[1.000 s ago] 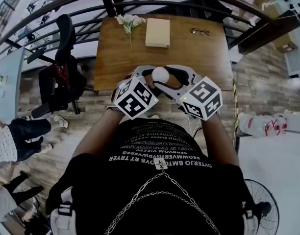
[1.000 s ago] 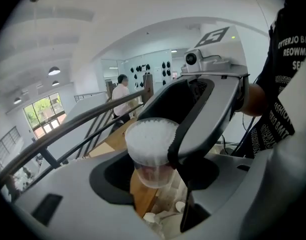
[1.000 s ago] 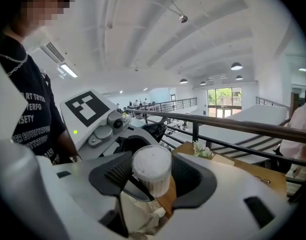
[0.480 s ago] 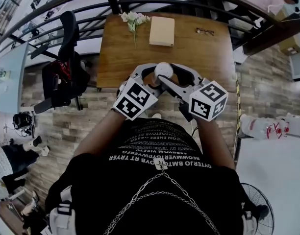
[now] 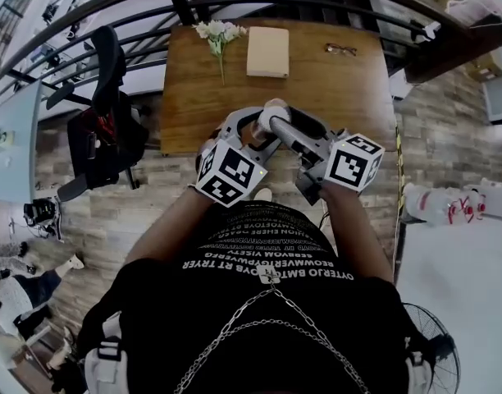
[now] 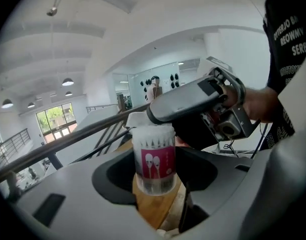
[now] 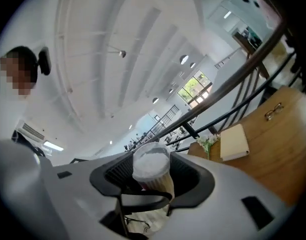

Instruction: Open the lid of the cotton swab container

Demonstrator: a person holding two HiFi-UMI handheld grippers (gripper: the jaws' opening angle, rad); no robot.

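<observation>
Nearest the camera: the person's black printed shirt, with a chain over it. Just beyond, both grippers are raised together by the near edge of the wooden table. Left gripper: its jaws have just been closing in and are now set against the lower part of the cotton swab container. The red label faces this gripper's camera, and tabletop shows beneath the base. Left marker cube sits about where it was a second ago. Right gripper: jaws wide, pads against both sides of the container's top end. There the clear lid looks seated over the white swab tips. In the left gripper view, the right gripper's body lies across the container's top. Right marker cube has rolled since a second ago, with a different face now up, and has drifted slightly right. A second ago the container showed its round white top to the head camera. Now it is tipped, top leaning away toward the table, side showing. It is held clear of the tabletop between the two grippers. Farther along the table: white flowers at far left, a cream book beside them, glasses at far right, laid out as before. A black office chair stands left of the table, and a dark railing runs beyond the far edge.
</observation>
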